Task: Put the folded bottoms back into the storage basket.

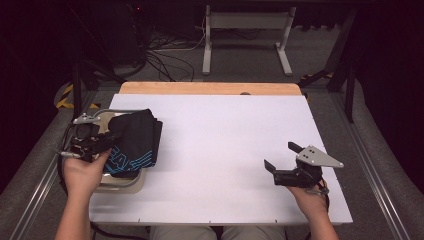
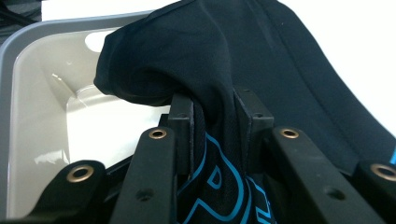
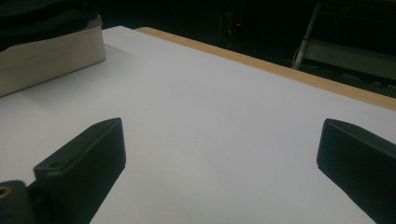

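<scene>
A black garment with blue lettering (image 1: 134, 140) lies folded over a grey tray (image 1: 125, 182) at the table's left edge. My left gripper (image 1: 107, 140) is shut on a fold of this garment (image 2: 219, 84), the cloth pinched between its two jaws above the tray's pale inside (image 2: 42, 107). My right gripper (image 1: 280, 156) rests low over the white table near the right front, open with nothing between its fingers (image 3: 84, 163).
The white table top (image 1: 220, 145) has a wooden strip (image 1: 210, 88) along its far edge. The tray's side wall (image 3: 51, 51) shows far left in the right gripper view. Cables and a metal stand (image 1: 245, 30) lie on the floor beyond the table.
</scene>
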Available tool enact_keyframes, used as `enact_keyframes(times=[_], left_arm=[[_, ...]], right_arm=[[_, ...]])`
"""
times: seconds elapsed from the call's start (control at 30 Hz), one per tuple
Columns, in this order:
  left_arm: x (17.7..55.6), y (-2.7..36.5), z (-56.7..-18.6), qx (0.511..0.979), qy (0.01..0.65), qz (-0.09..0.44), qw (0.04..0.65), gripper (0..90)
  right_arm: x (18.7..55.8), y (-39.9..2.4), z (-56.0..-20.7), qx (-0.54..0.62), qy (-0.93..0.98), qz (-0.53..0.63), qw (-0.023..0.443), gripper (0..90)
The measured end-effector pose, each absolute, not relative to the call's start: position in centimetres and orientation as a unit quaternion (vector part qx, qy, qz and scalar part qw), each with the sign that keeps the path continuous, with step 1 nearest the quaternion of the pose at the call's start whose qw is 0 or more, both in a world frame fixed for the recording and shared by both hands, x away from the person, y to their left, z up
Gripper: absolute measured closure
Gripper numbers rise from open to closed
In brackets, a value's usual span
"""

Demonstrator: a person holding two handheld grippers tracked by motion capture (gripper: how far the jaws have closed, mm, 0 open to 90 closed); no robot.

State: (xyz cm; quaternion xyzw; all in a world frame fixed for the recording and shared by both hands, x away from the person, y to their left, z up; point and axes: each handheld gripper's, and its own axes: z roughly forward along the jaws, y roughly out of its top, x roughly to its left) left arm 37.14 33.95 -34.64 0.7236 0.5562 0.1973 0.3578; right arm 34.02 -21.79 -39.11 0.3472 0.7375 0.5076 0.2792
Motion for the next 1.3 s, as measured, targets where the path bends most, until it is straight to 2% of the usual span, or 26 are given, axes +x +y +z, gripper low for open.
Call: enact_keyframes(times=[0.6,0.7,1.13,1.2,1.3], left_arm=[[37.7,35.2,-36.2,0.73,0.581,0.209,0.294,72.0],[38.1,35.6,-37.0,0.73,0.592,0.208,0.271,68.8],[36.7,36.2,-35.7,0.696,0.604,0.242,0.304,31.3],[36.4,36.0,-35.5,0.691,0.604,0.251,0.307,21.7],[35.8,36.0,-35.3,0.685,0.604,0.252,0.321,20.7]], right_arm=[[33.9,-21.7,-39.1,0.347,0.737,0.508,0.279,2.1],[33.9,-21.6,-39.1,0.346,0.739,0.507,0.279,2.1],[33.9,-21.6,-39.1,0.346,0.738,0.508,0.279,2.1],[33.9,-21.6,-39.1,0.346,0.738,0.508,0.279,2.1],[33.9,-21.6,-39.1,0.346,0.738,0.508,0.28,2.1]])
